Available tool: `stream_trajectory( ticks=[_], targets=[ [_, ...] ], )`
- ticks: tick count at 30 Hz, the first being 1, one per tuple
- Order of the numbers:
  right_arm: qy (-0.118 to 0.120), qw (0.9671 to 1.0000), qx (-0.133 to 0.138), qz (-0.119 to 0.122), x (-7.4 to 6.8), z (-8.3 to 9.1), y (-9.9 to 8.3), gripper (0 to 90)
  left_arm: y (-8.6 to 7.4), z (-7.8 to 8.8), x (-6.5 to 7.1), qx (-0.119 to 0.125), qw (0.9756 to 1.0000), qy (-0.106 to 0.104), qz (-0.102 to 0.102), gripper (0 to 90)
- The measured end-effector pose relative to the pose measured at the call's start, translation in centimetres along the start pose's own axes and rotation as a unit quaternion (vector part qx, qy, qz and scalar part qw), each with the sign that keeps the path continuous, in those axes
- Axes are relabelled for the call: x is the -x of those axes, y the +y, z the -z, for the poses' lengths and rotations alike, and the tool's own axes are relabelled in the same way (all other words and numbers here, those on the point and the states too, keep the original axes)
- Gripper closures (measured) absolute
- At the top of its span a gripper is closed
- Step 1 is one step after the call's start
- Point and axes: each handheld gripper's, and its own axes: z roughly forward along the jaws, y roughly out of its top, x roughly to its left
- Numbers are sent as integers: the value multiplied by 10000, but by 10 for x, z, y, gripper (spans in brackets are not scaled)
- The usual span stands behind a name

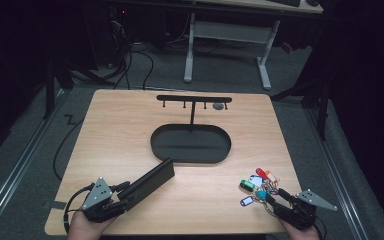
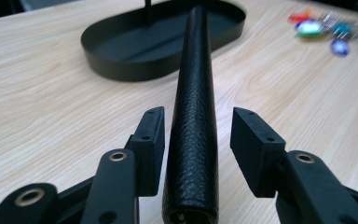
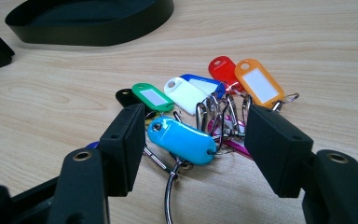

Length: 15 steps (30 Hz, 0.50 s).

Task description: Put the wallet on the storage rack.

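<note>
A long black leather case (image 1: 150,181) lies on the wooden table, angled toward the black oval tray (image 1: 190,156). My left gripper (image 1: 122,195) straddles the case's near end. In the left gripper view the case (image 2: 193,93) runs away between the jaws of that gripper (image 2: 196,126), with a clear gap at the right pad, so the jaws are open. A bunch of coloured key tags (image 1: 257,186) on metal rings lies at the front right. My right gripper (image 3: 193,135) is open around them, and a light blue tag (image 3: 182,140) sits between the pads untouched.
A black T-shaped hook stand (image 1: 194,98) rises from the tray's far side. The tray's rim (image 2: 121,70) lies just beyond the case's far end. The table's front edge runs close under both hands. A white-legged desk stands on the floor behind.
</note>
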Motion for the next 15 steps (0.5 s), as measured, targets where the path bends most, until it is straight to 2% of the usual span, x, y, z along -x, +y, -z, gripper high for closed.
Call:
stream_trajectory(
  ticks=[1,2,3,4,5,9,13,14,15],
  targets=[
    [-1,10000,1,-5,0,0,0,388,2,0,1,-117,9999,56,-47,558],
    [-1,10000,1,-5,0,0,0,388,2,0,1,-117,9999,56,-47,561],
    [-3,10000,6,-5,0,0,0,388,6,-1,3,-330,9994,63,-112,565],
    [-3,10000,7,-5,-1,0,0,388,6,-1,3,-330,9994,63,-112,565],
    [-2,10000,8,-9,-1,0,0,388,10,-1,4,-474,9987,74,-159,565],
    [22,10000,-8,-6,-2,0,0,388,19,-1,5,-603,9979,108,-202,582],
    [78,9999,8,68,-3,0,0,387,32,-6,0,-1023,9944,70,-246,569],
    [78,9999,8,68,-3,0,0,387,32,-6,0,-1023,9944,70,-246,569],
    [97,9999,15,86,-2,1,0,388,35,-8,-3,-1167,9928,39,-281,580]
  ],
)
